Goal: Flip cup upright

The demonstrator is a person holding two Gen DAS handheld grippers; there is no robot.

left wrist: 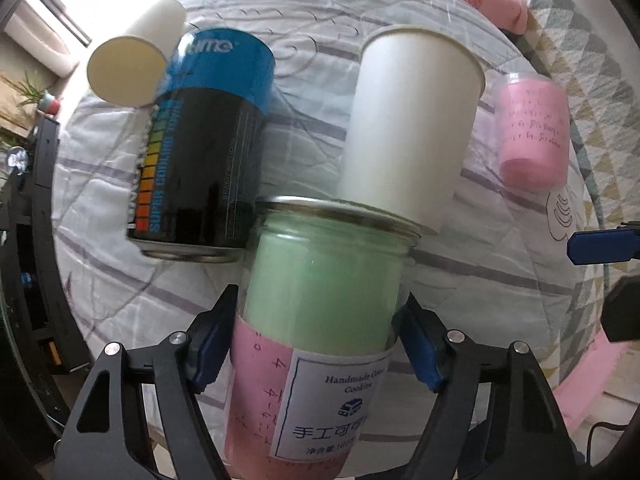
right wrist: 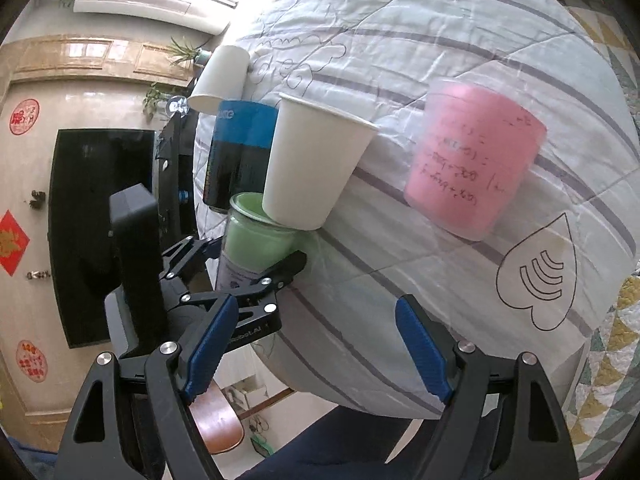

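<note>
My left gripper clamps the green jar, lifted off the quilt. My right gripper hangs wide open, empty. Beyond: white cup, black can, pink cup.

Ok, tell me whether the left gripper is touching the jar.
Touching. In the left wrist view, the left gripper has both blue pads pressed against the sides of the jar, with no gap visible on either side.
</note>
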